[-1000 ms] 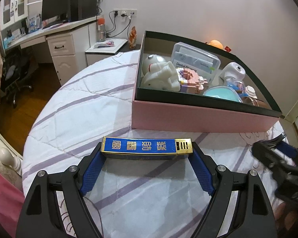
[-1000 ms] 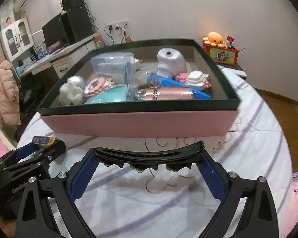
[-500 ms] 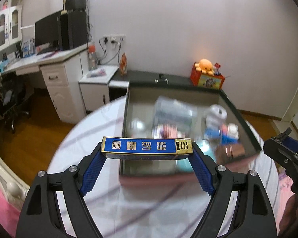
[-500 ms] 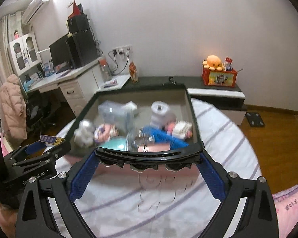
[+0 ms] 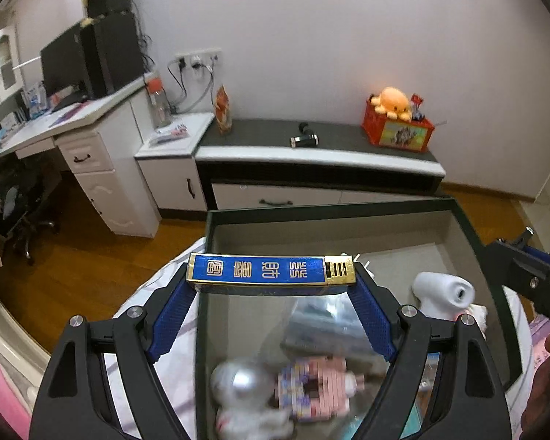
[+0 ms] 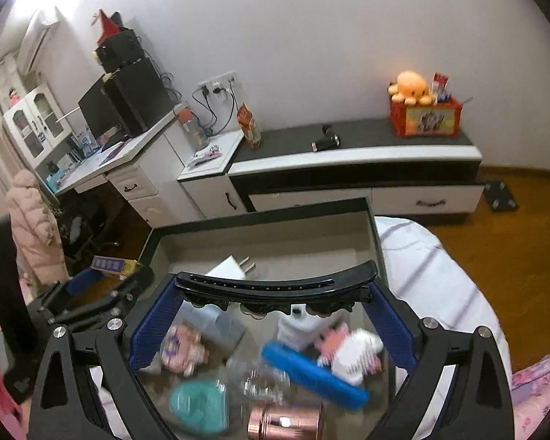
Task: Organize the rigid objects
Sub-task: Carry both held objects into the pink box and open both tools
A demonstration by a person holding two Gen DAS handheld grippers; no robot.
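My left gripper (image 5: 271, 286) is shut on a blue and gold rectangular box (image 5: 271, 273), held crosswise above the near left part of the dark-rimmed storage box (image 5: 311, 216). My right gripper (image 6: 275, 293) is shut on a curved black hair clip (image 6: 275, 288), held above the same storage box (image 6: 260, 212). Inside lie a white plush figure (image 5: 245, 396), a pink block toy (image 5: 315, 385), a white round device (image 5: 443, 289), a blue tube (image 6: 311, 376), a teal item (image 6: 198, 407) and a copper cylinder (image 6: 282, 423). The left gripper with its blue box (image 6: 115, 266) shows at the right wrist view's left.
The storage box rests on a round bed with a white striped quilt (image 6: 432, 282). Beyond are a low black-and-white cabinet (image 5: 311, 154) with an orange plush octopus (image 5: 392, 101), a white desk (image 5: 66, 128) with a monitor, and wooden floor (image 5: 73, 256).
Both grippers have risen from the quilt in front of the box and moved forward over its open top, each still holding its object. The views now look down into the box.
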